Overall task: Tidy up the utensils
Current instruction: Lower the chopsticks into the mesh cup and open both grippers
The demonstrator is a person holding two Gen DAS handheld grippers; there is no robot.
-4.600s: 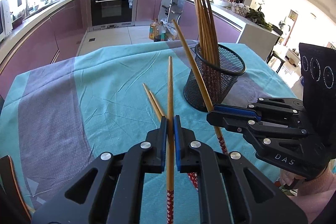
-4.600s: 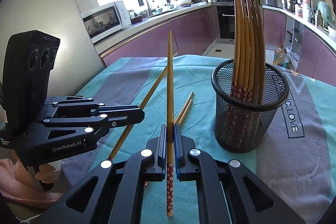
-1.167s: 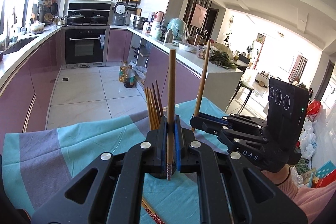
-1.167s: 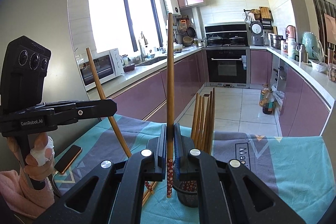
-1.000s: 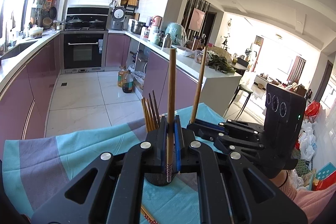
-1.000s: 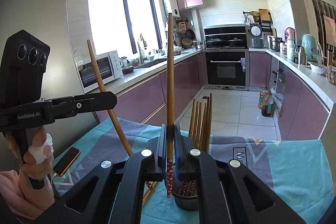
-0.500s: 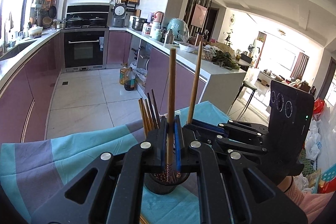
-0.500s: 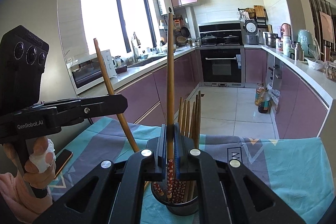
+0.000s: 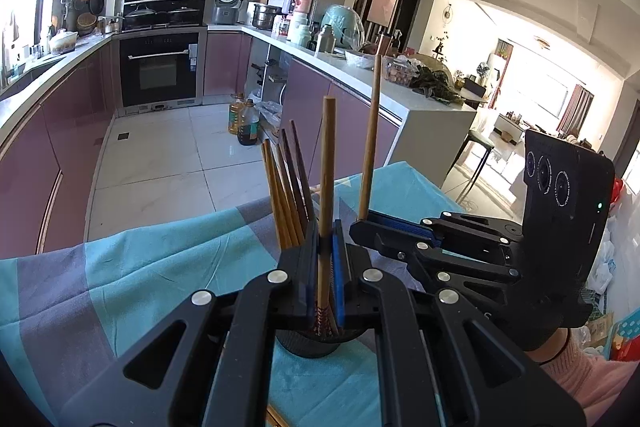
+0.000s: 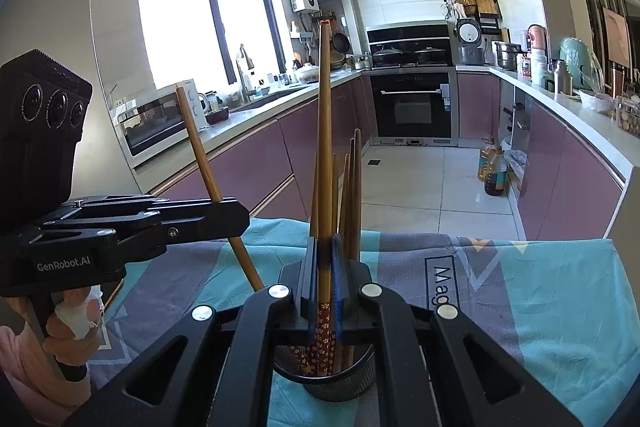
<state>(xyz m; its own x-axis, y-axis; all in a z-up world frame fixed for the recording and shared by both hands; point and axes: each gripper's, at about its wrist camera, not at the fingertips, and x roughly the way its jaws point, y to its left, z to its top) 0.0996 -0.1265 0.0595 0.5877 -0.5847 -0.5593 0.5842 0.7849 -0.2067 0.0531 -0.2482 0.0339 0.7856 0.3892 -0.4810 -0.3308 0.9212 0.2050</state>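
I see my left black two-finger gripper (image 9: 325,259) pinching a long wooden chopstick with a red patterned tip (image 9: 326,195), blue-padded fingers pressed against its sides. The chopstick stands nearly upright, its patterned lower end reaching down into the round black wire-mesh holder (image 9: 310,345) that sits on the teal and grey patterned tablecloth (image 9: 132,267). My right black two-finger gripper (image 10: 325,275) likewise pinches a second long wooden chopstick with a red floral tip (image 10: 325,155), held upright with its floral end down inside the same mesh holder (image 10: 352,383). A bunch of other wooden chopsticks (image 9: 286,187) already stands in the holder, leaning just beside the two I hold. The two grippers are close together above the holder, the right one to the right in the left wrist view (image 9: 364,223). Behind the table are purple kitchen cabinets (image 10: 256,167) and a black built-in oven (image 9: 160,71).
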